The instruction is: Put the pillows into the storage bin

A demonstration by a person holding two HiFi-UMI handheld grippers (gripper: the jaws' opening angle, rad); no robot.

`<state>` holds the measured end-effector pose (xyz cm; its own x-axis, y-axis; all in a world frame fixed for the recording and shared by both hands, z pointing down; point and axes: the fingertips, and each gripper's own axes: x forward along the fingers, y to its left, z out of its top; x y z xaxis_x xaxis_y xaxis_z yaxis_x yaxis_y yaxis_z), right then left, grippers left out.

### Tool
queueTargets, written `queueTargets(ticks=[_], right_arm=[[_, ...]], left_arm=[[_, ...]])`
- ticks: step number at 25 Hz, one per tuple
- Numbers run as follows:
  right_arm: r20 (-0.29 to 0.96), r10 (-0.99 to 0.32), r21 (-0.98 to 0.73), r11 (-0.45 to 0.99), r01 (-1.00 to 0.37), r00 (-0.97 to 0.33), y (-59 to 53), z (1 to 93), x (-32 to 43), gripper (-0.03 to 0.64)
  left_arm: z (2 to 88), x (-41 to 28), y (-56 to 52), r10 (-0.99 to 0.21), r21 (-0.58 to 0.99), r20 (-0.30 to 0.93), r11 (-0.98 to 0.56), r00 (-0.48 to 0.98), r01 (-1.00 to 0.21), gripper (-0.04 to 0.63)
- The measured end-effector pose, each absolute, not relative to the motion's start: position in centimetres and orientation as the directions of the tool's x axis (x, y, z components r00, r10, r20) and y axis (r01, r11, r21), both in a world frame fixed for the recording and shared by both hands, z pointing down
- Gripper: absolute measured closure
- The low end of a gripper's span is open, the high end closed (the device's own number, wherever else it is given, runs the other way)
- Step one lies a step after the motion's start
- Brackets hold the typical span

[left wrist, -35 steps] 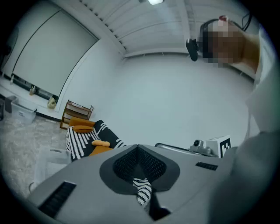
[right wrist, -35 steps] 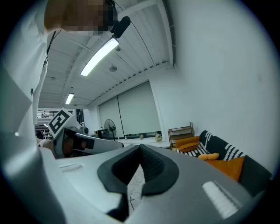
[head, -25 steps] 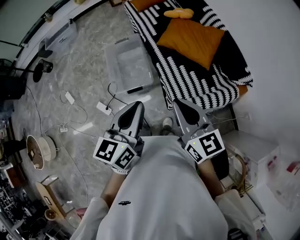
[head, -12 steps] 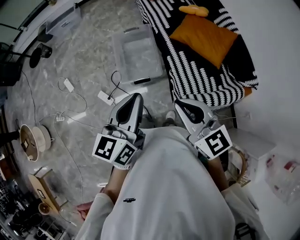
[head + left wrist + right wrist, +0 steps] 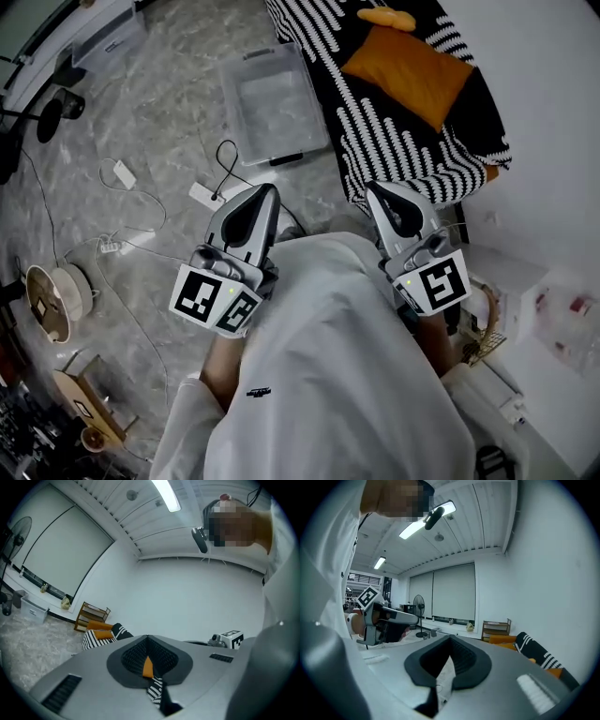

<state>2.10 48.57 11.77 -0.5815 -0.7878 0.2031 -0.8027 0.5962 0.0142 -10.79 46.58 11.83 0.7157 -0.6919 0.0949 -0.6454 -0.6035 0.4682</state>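
An orange pillow (image 5: 413, 73) lies on a black-and-white striped sofa (image 5: 375, 141) at the top right; a smaller yellow-orange cushion (image 5: 386, 17) sits behind it. The clear storage bin (image 5: 272, 101) stands on the marble floor just left of the sofa. My left gripper (image 5: 265, 193) points toward the bin, shut with nothing in it. My right gripper (image 5: 377, 191) points at the sofa's near end, also shut on nothing. In the left gripper view the left gripper (image 5: 147, 639) shows orange pillows (image 5: 99, 625) far off. In the right gripper view the right gripper (image 5: 450, 640) faces the sofa (image 5: 534, 651).
White cables and a power strip (image 5: 204, 196) trail across the floor before the bin. A round stool (image 5: 45, 302) stands at the left, a white box (image 5: 511, 286) at the right. A second clear bin (image 5: 105, 37) is at top left. A fan (image 5: 418, 605) and a wooden shelf (image 5: 496, 629) stand by the far wall.
The bin and the sofa have drawn closer in the head view as I moved toward them. Both grippers came along, still shut, and the right one has rolled a little.
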Motion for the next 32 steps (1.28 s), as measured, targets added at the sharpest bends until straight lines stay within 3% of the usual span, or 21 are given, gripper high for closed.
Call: queueTargets(ticks=[9,21,32], right_arm=[[0.217,-0.821,-0.002,0.54,-0.841,-0.528,47.5,10.1,0.0,0.606],[0.206,-0.698,0.004,0.702,-0.713,-0.686,42.6,11.1,-5.7,0.606],[0.194,-0.73,-0.051,0.66,-0.749,-0.656,34.1,13.3,-0.5,0.606]], left_arm=[[11.2,-14.2,45.7,-0.688,0.509,0.03,-0.614,0.725,-0.603,0.588],[11.4,-17.5,42.7,-0.805,0.522,0.015,-0.5,0.593,-0.691,0.588],[13.0,-11.7,32.4,-0.741,0.487,0.108,-0.542,0.663,-0.685,0.588]])
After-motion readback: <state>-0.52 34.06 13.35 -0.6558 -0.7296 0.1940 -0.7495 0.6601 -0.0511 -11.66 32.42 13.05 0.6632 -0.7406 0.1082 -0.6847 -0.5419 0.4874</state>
